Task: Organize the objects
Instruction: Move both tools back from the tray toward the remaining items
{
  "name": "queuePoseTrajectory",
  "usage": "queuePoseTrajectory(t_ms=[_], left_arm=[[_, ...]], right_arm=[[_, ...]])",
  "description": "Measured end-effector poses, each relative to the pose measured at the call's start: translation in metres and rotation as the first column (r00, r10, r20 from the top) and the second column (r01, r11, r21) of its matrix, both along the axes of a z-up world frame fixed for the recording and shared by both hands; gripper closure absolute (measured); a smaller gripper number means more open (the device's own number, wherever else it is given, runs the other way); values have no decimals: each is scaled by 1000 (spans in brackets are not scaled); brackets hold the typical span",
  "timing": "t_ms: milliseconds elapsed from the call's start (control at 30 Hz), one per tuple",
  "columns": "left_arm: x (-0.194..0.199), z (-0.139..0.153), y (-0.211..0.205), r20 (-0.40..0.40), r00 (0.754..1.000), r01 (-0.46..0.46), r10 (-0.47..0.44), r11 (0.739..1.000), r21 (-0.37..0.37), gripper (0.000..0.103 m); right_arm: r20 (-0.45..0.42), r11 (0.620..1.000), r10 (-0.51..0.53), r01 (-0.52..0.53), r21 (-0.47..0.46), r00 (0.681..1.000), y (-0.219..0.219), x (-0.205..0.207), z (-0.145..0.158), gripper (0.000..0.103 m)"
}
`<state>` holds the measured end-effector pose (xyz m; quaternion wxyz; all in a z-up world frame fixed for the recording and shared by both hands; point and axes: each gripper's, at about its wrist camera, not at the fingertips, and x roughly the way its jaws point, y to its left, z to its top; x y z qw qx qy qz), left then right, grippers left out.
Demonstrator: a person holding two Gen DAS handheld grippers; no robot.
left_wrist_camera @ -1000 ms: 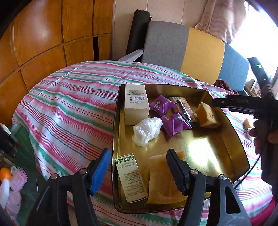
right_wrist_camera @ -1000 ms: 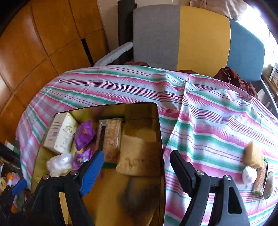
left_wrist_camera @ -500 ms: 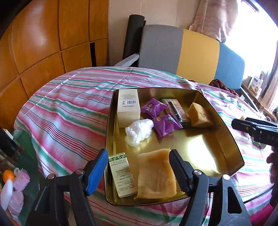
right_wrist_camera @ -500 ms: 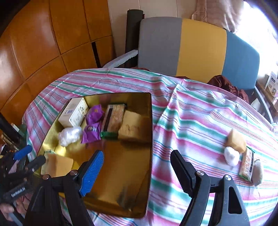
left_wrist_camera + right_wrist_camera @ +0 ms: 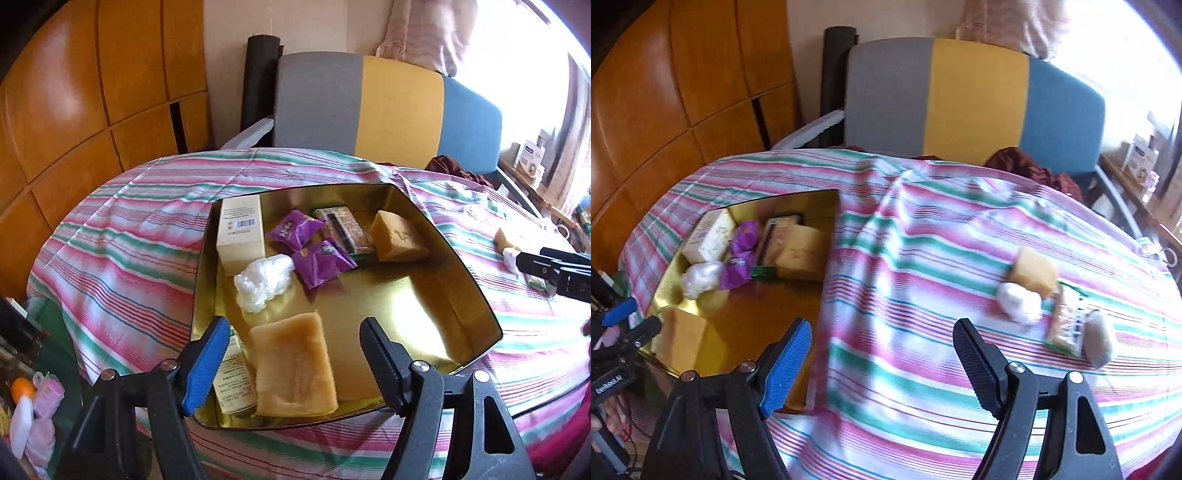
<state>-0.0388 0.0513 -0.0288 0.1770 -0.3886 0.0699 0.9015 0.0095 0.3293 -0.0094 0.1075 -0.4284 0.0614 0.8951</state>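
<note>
Gaping empty, both grippers (image 5: pixel 291 354) (image 5: pixel 882 354) hover; the cream box's (image 5: pixel 240 230) barcode label is unreadable.

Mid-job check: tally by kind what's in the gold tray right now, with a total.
In the gold tray:
Boxes: 2 (cream box, green-labelled box)
Purple packets: 2
Snack bar: 1
Yellow sponges: 2 (block, flat pad)
White plastic wad: 1
Total: 8
</note>
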Motion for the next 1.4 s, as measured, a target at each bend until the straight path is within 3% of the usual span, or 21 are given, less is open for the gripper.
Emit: queuePoseTrajectory(t_ms=[267,400,500,633,700,767,867,1200,1400], left_arm=[[6,8,27,-24,997,66,-67,998,-24,29],[11,15,48,-41,992,120,-121,992,-30,29],[16,19,69,-51,984,168,-170,985,-37,29],[20,22,98,-53,972,226,-228,973,-47,29],[22,22,113,-42,966,253,-254,967,-40,29],[25,21,128,-34,960,277,-278,960,-37,29],[31,22,152,-27,945,324,-325,945,-32,29],[32,11,217,38,912,409,-407,912,-44,29],[31,12,256,19,893,450,-449,891,-60,29]], right_arm=[[-17,986,-141,142,83,990,69,25,10,23],[-61,946,-300,305,110,952,121,45,6,23],[-93,884,-457,463,68,885,166,70,-4,23],[-59,748,-664,659,-83,746,219,105,-19,23],[-55,691,-719,704,-167,693,235,121,-20,23],[-29,651,-749,727,-217,662,243,130,-24,23],[4,625,-757,726,-285,653,248,137,-30,23],[39,626,-739,707,-330,673,250,136,-36,23],[47,620,-736,701,-353,675,252,136,-38,23]])
